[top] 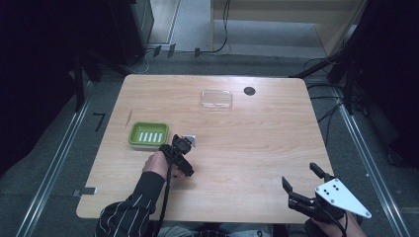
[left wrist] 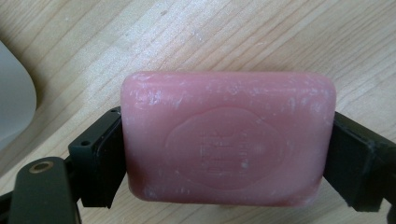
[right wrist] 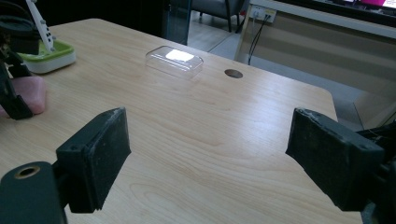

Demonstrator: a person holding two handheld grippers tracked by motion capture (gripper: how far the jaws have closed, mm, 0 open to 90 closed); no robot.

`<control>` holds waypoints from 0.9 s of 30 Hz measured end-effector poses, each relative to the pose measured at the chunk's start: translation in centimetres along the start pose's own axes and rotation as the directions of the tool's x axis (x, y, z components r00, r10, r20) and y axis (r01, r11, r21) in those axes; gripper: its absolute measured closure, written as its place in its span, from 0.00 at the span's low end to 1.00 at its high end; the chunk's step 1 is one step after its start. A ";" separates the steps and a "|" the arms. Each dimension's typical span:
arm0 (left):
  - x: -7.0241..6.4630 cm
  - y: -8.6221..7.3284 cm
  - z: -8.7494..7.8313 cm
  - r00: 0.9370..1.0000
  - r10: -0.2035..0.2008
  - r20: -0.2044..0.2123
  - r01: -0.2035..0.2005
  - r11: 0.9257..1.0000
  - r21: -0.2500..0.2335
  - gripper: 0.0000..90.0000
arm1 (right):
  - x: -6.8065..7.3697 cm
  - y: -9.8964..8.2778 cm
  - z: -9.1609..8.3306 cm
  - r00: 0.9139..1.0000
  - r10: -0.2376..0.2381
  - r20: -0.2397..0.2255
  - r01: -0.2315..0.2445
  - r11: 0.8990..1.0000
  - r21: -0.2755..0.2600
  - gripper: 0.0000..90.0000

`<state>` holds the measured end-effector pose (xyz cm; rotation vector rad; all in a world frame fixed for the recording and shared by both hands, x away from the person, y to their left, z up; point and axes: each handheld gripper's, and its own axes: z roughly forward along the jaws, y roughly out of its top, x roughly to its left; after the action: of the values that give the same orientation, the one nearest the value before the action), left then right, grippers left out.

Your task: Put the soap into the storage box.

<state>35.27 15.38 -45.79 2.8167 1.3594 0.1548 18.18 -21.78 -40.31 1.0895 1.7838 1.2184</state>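
Between left gripper [left wrist: 224,154] fingers: pink soap [left wrist: 229,137], lengthwise across.

We take this for a lab or recording studio, not a home. The wooden table [top: 237,148] stands alone w/ a round cable grommet [top: 249,91] near its far edge. Either side of the table, metal floor rails [top: 54,163] run along grey floor; beyond them, black curtains [top: 34,59] w/ dark stands. Behind the table, loose cables [top: 225,29] trail across the floor to a light wood partition [top: 276,10]. In the right gripper view, beyond the table's far edge, a wall socket [right wrist: 261,13] w/ plugged leads sits on that partition.
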 end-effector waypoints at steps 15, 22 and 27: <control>0.0 -0.1 -0.2 1.000 0.002 -0.011 -0.002 1.000 -0.024 0.15 | -0.1 0.0 0.0 1.000 0.002 0.001 -0.002 1.000 -0.002 0.15; 0.3 -0.5 -0.6 1.000 -0.001 -0.006 0.001 1.000 -0.031 0.15 | 0.0 0.0 -0.1 1.000 0.000 0.001 0.000 1.000 -0.003 0.15; 0.6 -0.8 -0.9 1.000 -0.003 0.002 0.003 0.999 -0.033 0.15 | 0.0 0.0 -0.1 1.000 0.000 0.001 0.000 1.000 -0.003 0.15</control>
<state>34.90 16.36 -44.85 2.7872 1.3486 0.1729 18.13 -21.81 -40.31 1.0883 1.7802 1.2201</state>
